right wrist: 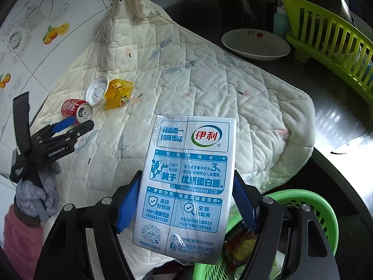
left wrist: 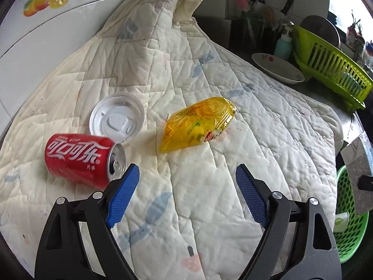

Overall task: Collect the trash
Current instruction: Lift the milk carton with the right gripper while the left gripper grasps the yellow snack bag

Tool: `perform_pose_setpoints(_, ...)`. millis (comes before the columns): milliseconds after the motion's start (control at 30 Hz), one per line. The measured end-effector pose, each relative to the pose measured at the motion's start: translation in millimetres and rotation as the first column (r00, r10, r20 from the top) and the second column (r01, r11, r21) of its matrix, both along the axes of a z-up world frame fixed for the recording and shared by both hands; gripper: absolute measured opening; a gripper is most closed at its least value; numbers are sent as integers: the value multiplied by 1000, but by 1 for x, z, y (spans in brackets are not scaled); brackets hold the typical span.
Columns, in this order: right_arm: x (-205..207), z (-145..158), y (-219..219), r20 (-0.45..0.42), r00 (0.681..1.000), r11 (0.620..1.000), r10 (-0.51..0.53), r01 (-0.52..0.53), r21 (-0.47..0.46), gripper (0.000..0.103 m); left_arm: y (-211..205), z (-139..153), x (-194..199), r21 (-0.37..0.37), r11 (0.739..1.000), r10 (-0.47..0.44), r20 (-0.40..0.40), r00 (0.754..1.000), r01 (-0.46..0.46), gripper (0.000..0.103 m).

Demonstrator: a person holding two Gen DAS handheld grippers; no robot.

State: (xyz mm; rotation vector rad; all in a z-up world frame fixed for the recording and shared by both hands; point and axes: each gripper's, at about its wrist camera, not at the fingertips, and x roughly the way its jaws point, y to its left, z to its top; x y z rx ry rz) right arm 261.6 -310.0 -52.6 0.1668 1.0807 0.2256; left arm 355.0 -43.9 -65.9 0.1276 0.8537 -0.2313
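A red Coca-Cola can [left wrist: 81,159] lies on its side on the white quilt [left wrist: 209,175]. A white plastic lid [left wrist: 116,120] lies behind it and a yellow snack wrapper [left wrist: 198,123] to its right. My left gripper [left wrist: 187,175] is open and empty, its left fingertip close to the can's mouth. My right gripper [right wrist: 186,186] is shut on a white and blue milk carton [right wrist: 188,182], held over the edge of a green trash basket [right wrist: 310,203]. The can [right wrist: 75,110], lid [right wrist: 95,91], wrapper [right wrist: 119,93] and left gripper [right wrist: 70,126] also show in the right wrist view.
A white dish [right wrist: 256,44] and a lime dish rack [right wrist: 331,37] stand on the dark counter behind the quilt. The green basket [left wrist: 349,221] sits at the quilt's right edge with trash inside. A tiled wall runs along the left.
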Motion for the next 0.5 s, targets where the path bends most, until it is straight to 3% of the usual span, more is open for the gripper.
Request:
perform_pose_setpoints(133, -13, -3, -15, -2, 1000, 1000, -16, 16, 15, 71, -11, -11, 26, 12, 999, -36, -29, 999, 36, 87)
perform_pose_setpoints(367, -28, -8, -29, -15, 999, 999, -37, 37, 33, 71, -31, -30, 52, 99, 991, -90, -26, 996, 92, 90)
perform_pose_setpoints(500, -32, -12, -36, -22, 999, 998, -48, 49, 35, 71, -36, -33, 64, 105, 989, -105, -13, 994, 106, 90)
